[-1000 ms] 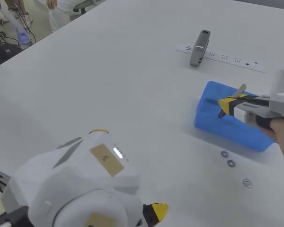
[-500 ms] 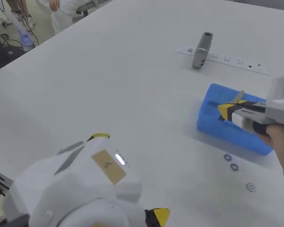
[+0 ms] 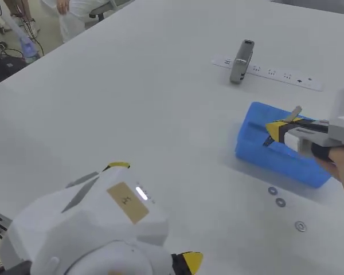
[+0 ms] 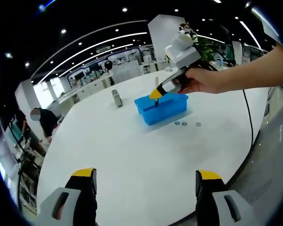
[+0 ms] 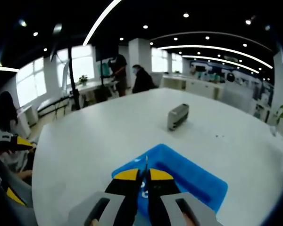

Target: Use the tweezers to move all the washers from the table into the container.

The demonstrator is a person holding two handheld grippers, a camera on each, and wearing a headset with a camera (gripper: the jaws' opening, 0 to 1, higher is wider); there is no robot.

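Head view: white table (image 3: 132,86), blue container (image 3: 275,163) at right with its open top up.

Left gripper (image 4: 145,176) hangs low over the near table edge, jaws spread wide, nothing between them. It is well away from the work.

Right gripper (image 3: 273,130) comes in from the right in the person's hand (image 3: 341,166), roughly level, nose over the container. Its jaws are pressed together on the tweezers (image 3: 295,110) at mid-length. The tweezers slope down, with the rear end sticking up behind the jaws and the tips inside the container. Can't tell whether the tips carry a washer.

Three washers (image 3: 280,201) lie flat on the table just beside the container's near wall: two close together, one a bit apart.

Handling, my read:
- Washers are thin, hard and light, and likely to skate on the smooth top.
- Best take is one tip through the hole and one outside the rim, or tip the washer up and pinch across the edge.
- Tweezers are springy — too much squeeze will likely cross the tips or flick the washer.
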